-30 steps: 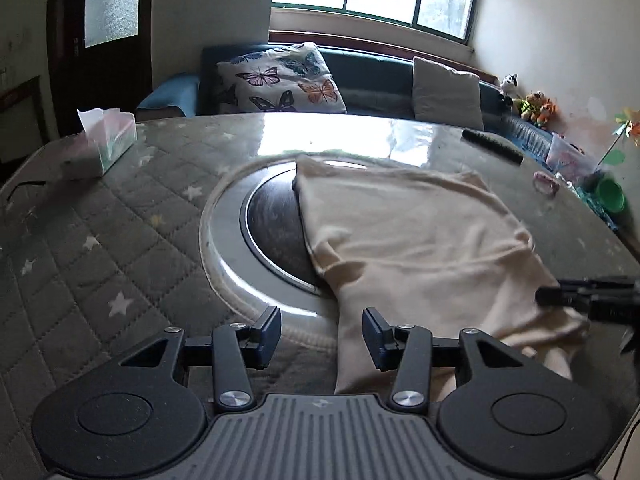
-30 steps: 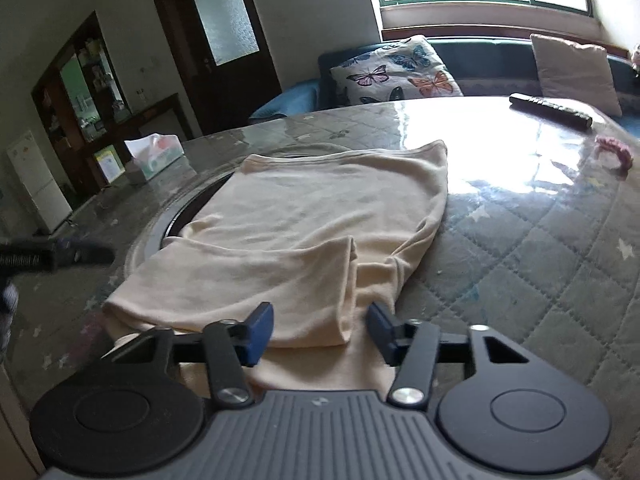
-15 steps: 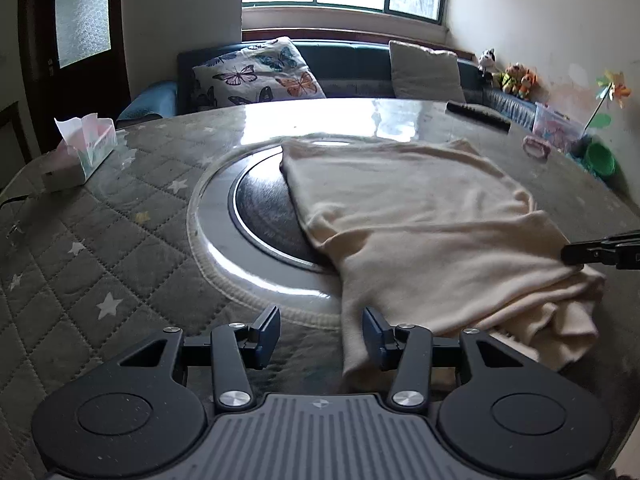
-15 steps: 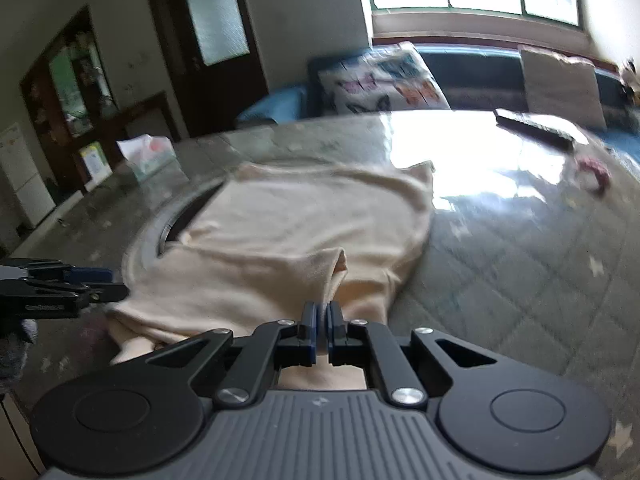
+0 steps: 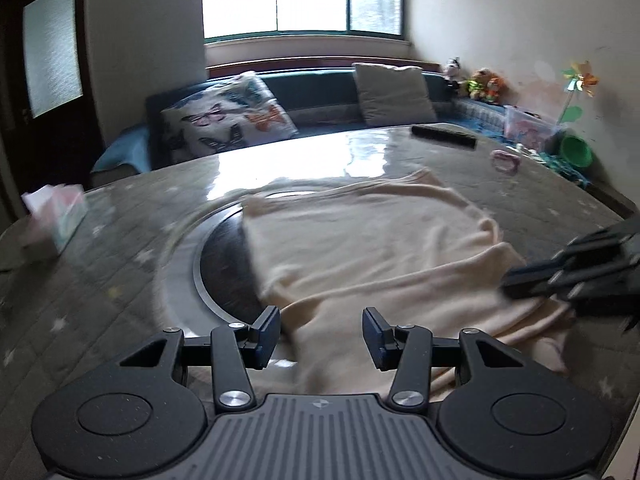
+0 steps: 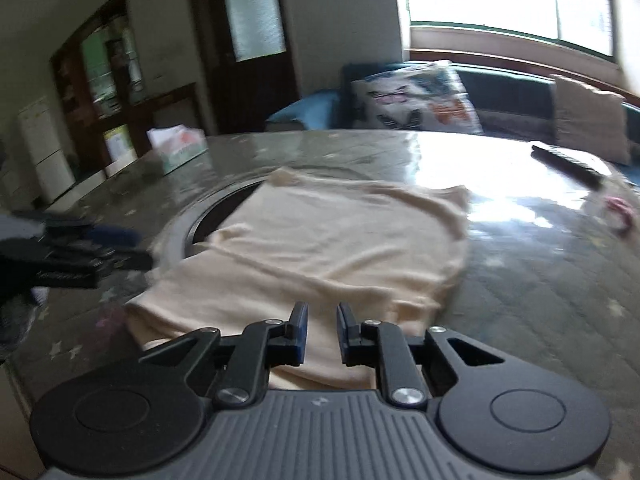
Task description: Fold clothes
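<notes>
Over the cream garment (image 6: 320, 248), right tool (image 6: 322, 332) reopening after its pinch.

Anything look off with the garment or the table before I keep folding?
The cream garment lies half over the dark round inset in the table, and its near edge is bunched in loose layers rather than a flat fold. Nothing is spilled or damaged.

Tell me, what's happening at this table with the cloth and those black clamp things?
A person is folding a cream-coloured knit garment on a round table under glossy quilted star-print cover, using two hand-held grippers. The garment lies partly folded. The left gripper hovers open over its near edge, gripping nothing. The right gripper has its jaws opening, narrowly apart above the cloth.
</notes>
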`<state>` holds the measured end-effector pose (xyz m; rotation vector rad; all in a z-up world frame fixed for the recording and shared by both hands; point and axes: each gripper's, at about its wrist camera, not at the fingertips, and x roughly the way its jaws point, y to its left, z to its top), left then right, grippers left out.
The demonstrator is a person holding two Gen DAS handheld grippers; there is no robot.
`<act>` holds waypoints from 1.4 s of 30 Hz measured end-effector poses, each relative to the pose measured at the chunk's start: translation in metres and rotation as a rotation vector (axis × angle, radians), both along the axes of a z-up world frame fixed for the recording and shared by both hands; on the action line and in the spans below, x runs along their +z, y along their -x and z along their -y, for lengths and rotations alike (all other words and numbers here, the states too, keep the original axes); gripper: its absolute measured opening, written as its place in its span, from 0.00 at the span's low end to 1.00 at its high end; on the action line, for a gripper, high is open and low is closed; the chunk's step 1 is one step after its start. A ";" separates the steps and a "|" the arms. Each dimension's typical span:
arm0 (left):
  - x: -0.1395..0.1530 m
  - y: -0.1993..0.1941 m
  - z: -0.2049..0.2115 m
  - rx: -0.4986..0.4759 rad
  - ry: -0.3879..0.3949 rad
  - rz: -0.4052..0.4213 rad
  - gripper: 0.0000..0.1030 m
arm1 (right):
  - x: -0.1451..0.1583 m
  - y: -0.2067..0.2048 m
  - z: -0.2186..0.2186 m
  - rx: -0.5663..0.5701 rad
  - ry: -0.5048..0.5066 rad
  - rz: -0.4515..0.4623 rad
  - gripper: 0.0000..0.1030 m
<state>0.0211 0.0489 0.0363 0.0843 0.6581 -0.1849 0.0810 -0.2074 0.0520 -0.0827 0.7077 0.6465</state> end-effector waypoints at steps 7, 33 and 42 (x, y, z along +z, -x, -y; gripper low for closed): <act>-0.005 -0.019 0.015 -0.040 0.002 -0.015 0.47 | -0.019 0.006 -0.017 0.090 0.058 -0.057 0.15; -0.029 -0.022 0.019 -0.031 -0.006 -0.059 0.49 | -0.023 -0.006 -0.012 0.049 0.053 0.000 0.45; -0.035 0.002 0.009 0.028 -0.011 -0.046 0.67 | -0.019 0.011 -0.023 0.074 0.069 0.051 0.57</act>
